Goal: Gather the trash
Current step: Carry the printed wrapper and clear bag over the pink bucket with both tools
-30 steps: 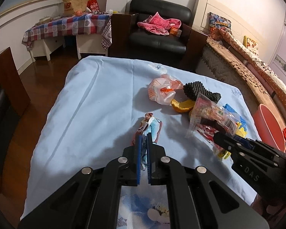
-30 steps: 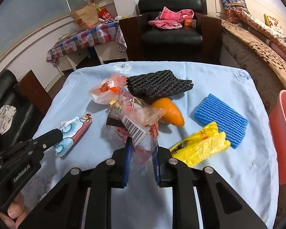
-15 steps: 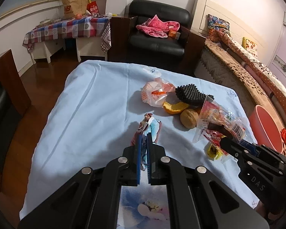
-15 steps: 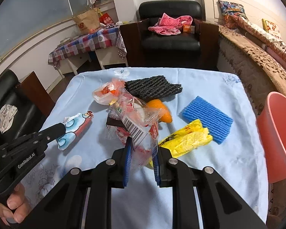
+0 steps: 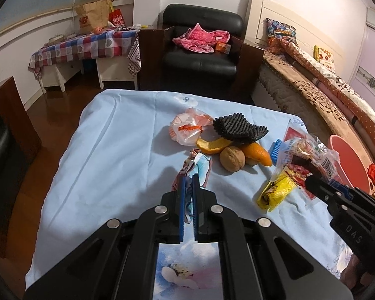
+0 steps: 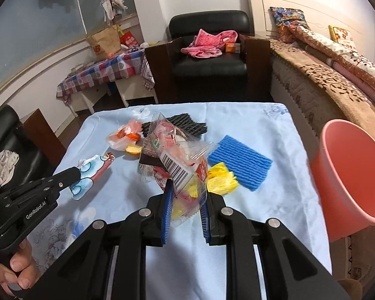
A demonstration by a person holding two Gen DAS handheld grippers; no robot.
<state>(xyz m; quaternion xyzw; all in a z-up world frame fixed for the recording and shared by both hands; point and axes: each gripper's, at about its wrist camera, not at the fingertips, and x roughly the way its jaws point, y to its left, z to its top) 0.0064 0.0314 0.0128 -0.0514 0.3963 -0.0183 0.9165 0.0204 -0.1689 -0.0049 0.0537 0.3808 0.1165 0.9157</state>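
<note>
My left gripper [image 5: 188, 182] is shut on a blue-and-red cartoon wrapper [image 5: 198, 168], held above the blue tablecloth [image 5: 112, 155]. It also shows in the right wrist view [image 6: 92, 172]. My right gripper [image 6: 186, 190] is shut on a clear plastic snack bag with a barcode [image 6: 180, 155], lifted off the table; the bag also shows in the left wrist view [image 5: 307, 150]. A pink bin [image 6: 352, 175] stands off the table's right edge.
On the cloth lie a black foam net [image 5: 240, 127], orange peel [image 5: 212, 146], a walnut [image 5: 232, 160], a clear bag with orange scraps [image 5: 187, 130], a yellow wrapper [image 6: 221, 177] and a blue foam sleeve [image 6: 240, 160]. A black armchair [image 6: 210, 60] stands behind.
Both grippers have lifted and pulled back with their wrappers. The right gripper's bag has come up off the table, uncovering the walnut and peel.
</note>
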